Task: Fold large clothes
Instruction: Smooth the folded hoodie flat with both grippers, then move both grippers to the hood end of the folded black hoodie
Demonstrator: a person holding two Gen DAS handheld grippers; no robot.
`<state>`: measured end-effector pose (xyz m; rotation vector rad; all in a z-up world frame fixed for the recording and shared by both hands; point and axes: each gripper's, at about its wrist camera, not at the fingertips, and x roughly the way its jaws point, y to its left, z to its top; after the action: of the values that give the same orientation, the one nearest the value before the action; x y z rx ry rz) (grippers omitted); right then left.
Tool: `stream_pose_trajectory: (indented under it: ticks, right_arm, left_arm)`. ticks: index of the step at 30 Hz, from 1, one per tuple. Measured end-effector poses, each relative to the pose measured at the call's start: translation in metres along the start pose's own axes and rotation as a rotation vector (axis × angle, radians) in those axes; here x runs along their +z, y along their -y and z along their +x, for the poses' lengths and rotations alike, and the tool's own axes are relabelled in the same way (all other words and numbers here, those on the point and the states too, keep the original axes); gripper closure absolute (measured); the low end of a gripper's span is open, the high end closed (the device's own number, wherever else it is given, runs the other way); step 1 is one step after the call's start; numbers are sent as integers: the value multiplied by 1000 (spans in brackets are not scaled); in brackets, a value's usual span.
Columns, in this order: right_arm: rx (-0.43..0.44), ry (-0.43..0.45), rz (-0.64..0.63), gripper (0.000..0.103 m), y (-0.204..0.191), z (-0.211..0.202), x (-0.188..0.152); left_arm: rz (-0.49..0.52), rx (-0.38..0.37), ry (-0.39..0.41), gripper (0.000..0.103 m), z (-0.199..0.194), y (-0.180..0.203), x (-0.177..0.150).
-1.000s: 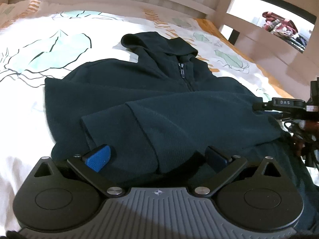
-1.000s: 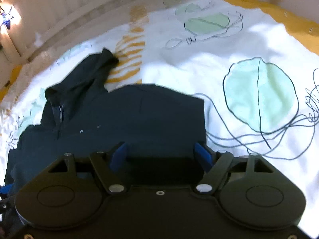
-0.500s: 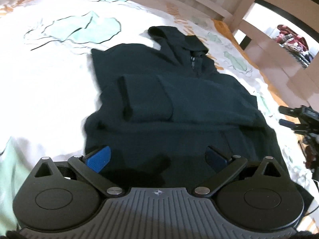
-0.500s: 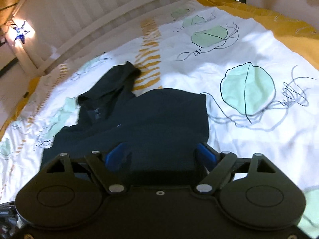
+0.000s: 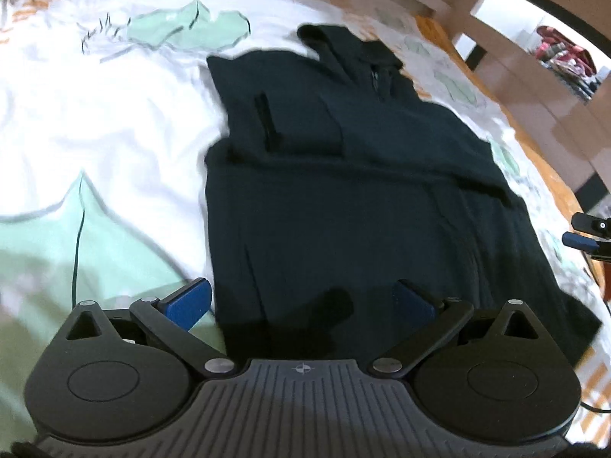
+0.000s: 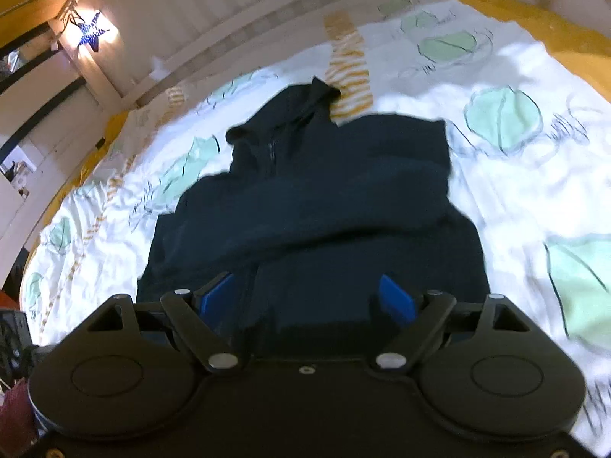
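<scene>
— Left gripper (image 5: 301, 299), black with blue pads, hangs with its jaws spread wide above the hem end of the dark navy zip-front hooded sweatshirt (image 5: 355, 175); we grip nothing with it. Do we see any writing?

— Only a small round crosshair mark on the ribbed grey housing (image 5: 301, 369) of that gripper. No letters on the sweatshirt that we can read.

— And our right gripper (image 6: 307, 297)?

— Spread apart too, its blue pads either side of the sweatshirt's lower part, holding nothing. From the left wrist view just its fingertips (image 5: 584, 240) poke in at the sweatshirt's right, the rest cut off.

— Where does the sweatshirt lie?

— Flat on the white bedsheet printed with pale green shapes and orange stripes (image 5: 114, 122), hood at the far end, both sleeves folded across the chest. Its near hem is hidden behind our gripper bodies.

— Anything else?

— Beyond the hood, a pale slatted wooden headboard (image 6: 236, 11); far left of the hood in the right wrist view, a glowing blue star light (image 6: 91, 34). Fabric looks soft and matte; both views are blurred.
</scene>
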<state>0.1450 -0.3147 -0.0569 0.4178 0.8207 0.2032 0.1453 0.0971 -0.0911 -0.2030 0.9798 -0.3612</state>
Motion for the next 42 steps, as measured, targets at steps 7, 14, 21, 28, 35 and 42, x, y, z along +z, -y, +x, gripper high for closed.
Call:
stream_pose_trajectory:
  ticks: [7,14,21,28,35,42]
  right_arm:
    - [-96,-6,62,19,19,-46,-30]
    - [-231,-21,-52,13,16,-66,-52]
    - [-226,-53,-54,13,17,-54,-62]
    - [-173,-12,-82,13,6,-44,-37]
    - [-119,219,-286,13,-50,-45,45]
    - [-52,343,-347,7,-81,30,110]
  left_arm:
    - [-51,-45,-23,0,-30,-3,-25]
    - [-32,-31,-27,0,-44,6,-43]
    - [-5,-10,-20,0,-43,14,-48]
    - [35,-9,136,0,-66,31,-7]
    - [102,-32,579,0,-121,59,78]
    - [127,149,547,2,-28,74,149]
